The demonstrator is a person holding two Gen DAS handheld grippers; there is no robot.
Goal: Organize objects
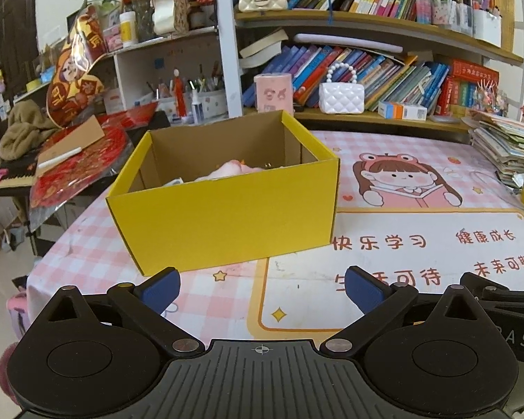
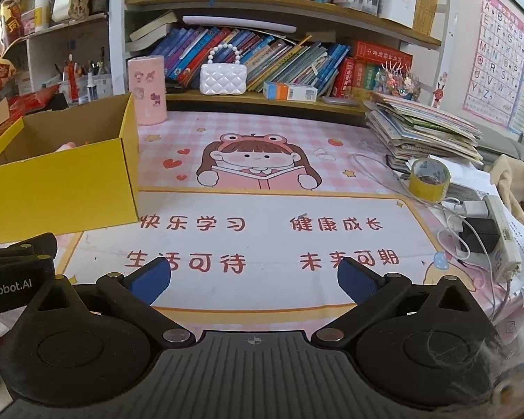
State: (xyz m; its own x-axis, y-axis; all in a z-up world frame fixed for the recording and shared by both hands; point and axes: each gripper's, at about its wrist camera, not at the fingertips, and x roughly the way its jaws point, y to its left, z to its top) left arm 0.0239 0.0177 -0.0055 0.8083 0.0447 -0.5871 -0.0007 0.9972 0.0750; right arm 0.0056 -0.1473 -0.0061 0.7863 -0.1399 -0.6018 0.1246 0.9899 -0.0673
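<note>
A yellow cardboard box (image 1: 223,213) stands open on the pink checked desk mat (image 1: 419,188). Pink soft items (image 1: 234,169) lie inside it, mostly hidden by the front wall. My left gripper (image 1: 262,284) is open, a little in front of the box, with nothing between its blue pads. In the right wrist view the same box (image 2: 63,181) is at the left. My right gripper (image 2: 253,279) is open over the mat's printed text (image 2: 262,241), empty. The other gripper's black body (image 2: 14,272) shows at the left edge.
A pink cylinder (image 2: 147,89) stands behind the box. White quilted bag (image 2: 223,77) and books fill the shelf at the back. A stack of booklets (image 2: 426,129), a yellow tape roll (image 2: 429,178) and a power strip with cables (image 2: 489,237) crowd the right side.
</note>
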